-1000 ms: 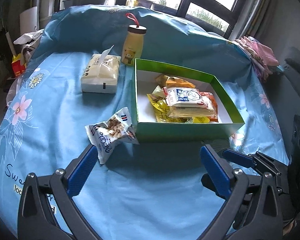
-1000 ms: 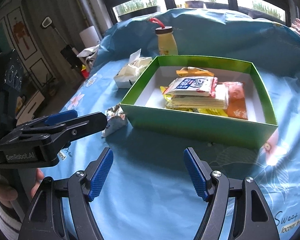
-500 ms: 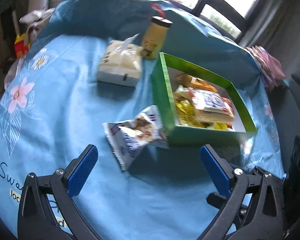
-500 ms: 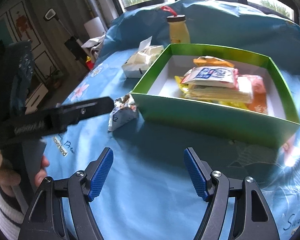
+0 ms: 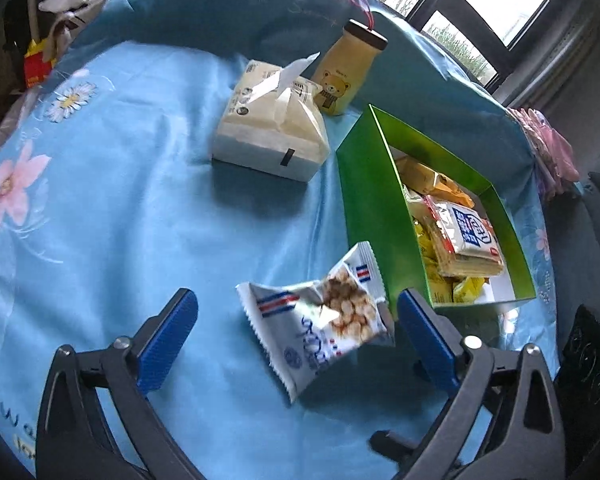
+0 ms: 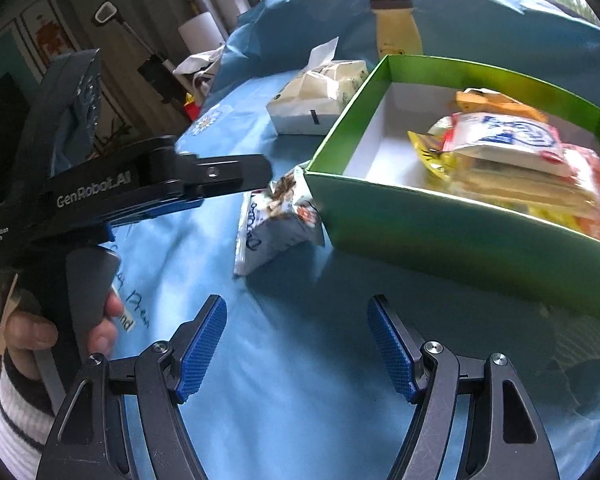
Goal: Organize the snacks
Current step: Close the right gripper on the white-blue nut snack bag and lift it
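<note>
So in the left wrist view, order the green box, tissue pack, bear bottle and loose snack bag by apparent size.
1. green box
2. tissue pack and loose snack bag: look alike, and the bag sits nearer the camera, so unranked
3. bear bottle, smallest, though farthest away

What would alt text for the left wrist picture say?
An open left gripper hovers around a white snack bag that lies on a blue cloth, not yet pinched. Beside the bag stands a green box holding more snacks, with a tissue pack and a yellow bottle behind.
</note>
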`<state>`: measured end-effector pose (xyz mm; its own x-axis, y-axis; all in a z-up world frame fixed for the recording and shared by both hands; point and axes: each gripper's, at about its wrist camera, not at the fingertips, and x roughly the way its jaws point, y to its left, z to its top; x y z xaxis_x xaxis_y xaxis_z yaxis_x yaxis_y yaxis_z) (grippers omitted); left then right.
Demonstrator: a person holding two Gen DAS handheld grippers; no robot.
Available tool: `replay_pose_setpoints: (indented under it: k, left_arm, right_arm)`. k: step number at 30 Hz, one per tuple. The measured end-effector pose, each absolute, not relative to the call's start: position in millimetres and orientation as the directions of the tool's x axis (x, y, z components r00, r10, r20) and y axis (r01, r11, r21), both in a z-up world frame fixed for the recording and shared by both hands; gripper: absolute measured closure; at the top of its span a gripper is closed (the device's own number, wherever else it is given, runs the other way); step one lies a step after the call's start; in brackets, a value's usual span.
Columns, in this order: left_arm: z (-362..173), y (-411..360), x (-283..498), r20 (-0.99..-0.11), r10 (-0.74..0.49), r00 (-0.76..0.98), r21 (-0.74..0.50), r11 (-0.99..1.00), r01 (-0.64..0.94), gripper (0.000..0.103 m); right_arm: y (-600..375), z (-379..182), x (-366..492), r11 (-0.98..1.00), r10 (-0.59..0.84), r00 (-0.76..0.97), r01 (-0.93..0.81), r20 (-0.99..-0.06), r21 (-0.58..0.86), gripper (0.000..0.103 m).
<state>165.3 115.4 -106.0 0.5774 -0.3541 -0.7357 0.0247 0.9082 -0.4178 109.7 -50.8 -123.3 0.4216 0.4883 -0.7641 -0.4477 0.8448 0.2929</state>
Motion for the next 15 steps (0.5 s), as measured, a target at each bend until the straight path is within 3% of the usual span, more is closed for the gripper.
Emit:
replay_pose_setpoints:
  k: [10, 12, 15]
  left_arm:
    - [-122, 111, 173, -0.732, -0.453, 0.508, -0.486, 0.871, 0.076, 0.024]
    - [-122, 112, 169, -0.723, -0.474, 0.503, -0.501, 0.861, 0.091, 0.032]
    - [-120, 110, 161, -0.724, -0.478, 0.497, -0.494, 0.863, 0.111, 0.034]
  right_arm:
    - [-28, -139, 133, 0.829, 0.521, 0.393, -0.443, -0.758, 0.341, 0.030]
    - [-26, -141, 134, 0.824, 0.529, 0.388, -0.448, -0.755, 0.347, 0.030]
    - [-26, -140, 135, 0.822, 0.530, 0.391, -0.457, -0.753, 0.341, 0.030]
